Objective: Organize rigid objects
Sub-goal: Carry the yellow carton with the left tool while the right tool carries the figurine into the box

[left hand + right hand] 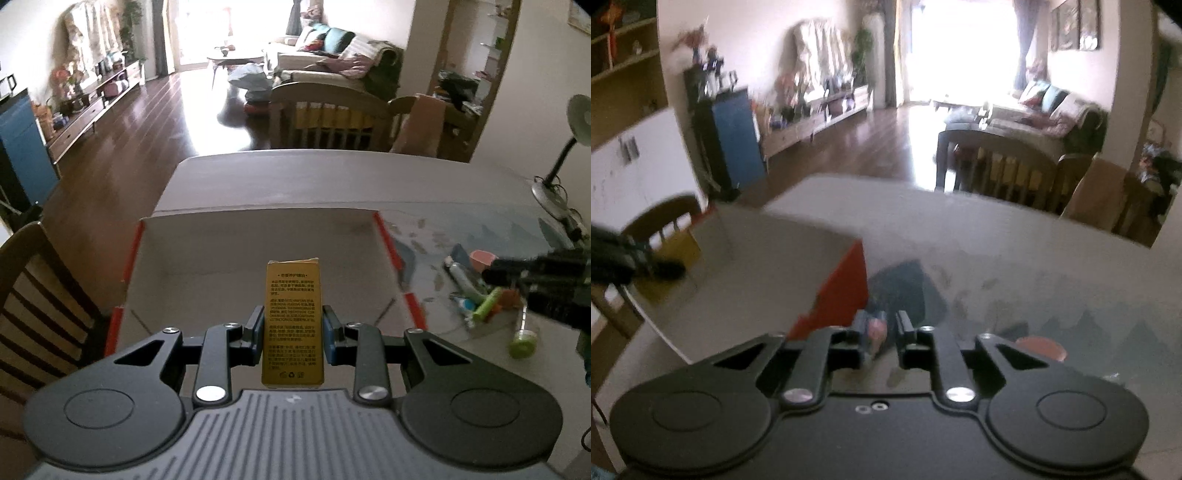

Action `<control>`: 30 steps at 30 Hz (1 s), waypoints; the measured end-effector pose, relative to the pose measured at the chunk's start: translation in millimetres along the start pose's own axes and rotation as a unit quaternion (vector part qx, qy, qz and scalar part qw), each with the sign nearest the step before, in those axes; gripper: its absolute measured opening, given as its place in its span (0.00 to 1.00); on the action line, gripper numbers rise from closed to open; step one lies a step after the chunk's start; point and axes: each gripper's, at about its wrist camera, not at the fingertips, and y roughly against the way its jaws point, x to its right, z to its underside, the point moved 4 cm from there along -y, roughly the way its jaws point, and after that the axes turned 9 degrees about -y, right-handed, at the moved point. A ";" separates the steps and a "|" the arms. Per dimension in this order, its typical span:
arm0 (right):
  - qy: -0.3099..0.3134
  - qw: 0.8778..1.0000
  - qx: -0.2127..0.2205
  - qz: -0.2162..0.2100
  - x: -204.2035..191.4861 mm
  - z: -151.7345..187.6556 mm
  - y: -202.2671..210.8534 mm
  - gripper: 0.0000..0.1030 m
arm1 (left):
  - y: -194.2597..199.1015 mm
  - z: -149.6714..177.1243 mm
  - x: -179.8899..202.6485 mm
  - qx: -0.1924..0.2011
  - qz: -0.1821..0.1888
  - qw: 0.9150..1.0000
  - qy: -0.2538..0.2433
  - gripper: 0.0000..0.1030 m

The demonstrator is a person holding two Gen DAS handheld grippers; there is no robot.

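My left gripper (pixel 293 332) is shut on a tall gold carton (pixel 293 317) with printed text and holds it over the open white box with red edges (pixel 258 236). My right gripper (pixel 881 332) is shut on a small pink object (pixel 877 328), low over the table beside the box's red corner (pixel 846 295). In the left wrist view the right gripper (pixel 495 271) shows as a dark blurred shape above a pile of small items: a tube (pixel 461 275), a green cylinder (pixel 487 302) and a green-capped item (pixel 522 341). The gold carton (pixel 676 254) also shows blurred in the right wrist view.
A grey table (pixel 332 177) with a patterned mat (pixel 480 229) holds everything. A desk lamp (pixel 554 173) stands at the right. Wooden chairs (pixel 40 295) stand at the left and at the far side (pixel 325 110). A reddish round thing (pixel 1039 349) lies right of my right gripper.
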 end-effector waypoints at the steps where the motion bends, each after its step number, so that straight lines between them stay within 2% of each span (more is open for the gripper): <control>1: -0.004 1.000 -0.011 -0.002 1.0 3.4 -8.2 0.24 | -0.8 0.9 -3.2 -0.001 -0.001 1.000 0.002 0.29; 2: -0.006 1.000 -0.017 -0.001 -2.3 5.8 -14.5 0.32 | -1.7 2.0 -6.3 -0.003 -0.002 1.000 0.003 0.29; 4: -0.008 1.000 -0.023 -0.002 -3.2 7.2 -31.5 0.41 | -3.3 4.2 -10.5 -0.006 -0.004 1.000 0.007 0.29; 14: -0.009 0.996 -0.075 0.038 6.4 19.7 -115.4 0.44 | -11.2 19.8 -28.7 -0.033 -0.013 0.999 0.025 0.29; 19: 0.000 0.996 -0.089 0.027 -0.9 21.5 -136.3 0.42 | -17.9 25.1 -35.0 -0.042 -0.015 0.999 0.031 0.29; 24: -0.005 0.996 -0.092 0.018 -8.1 22.9 -139.0 0.27 | -24.9 27.0 -39.4 -0.045 -0.012 0.998 0.033 0.29; 30: -0.008 0.996 -0.082 0.021 -9.3 24.0 -130.0 0.26 | -32.6 28.2 -40.8 -0.049 -0.008 0.998 0.029 0.29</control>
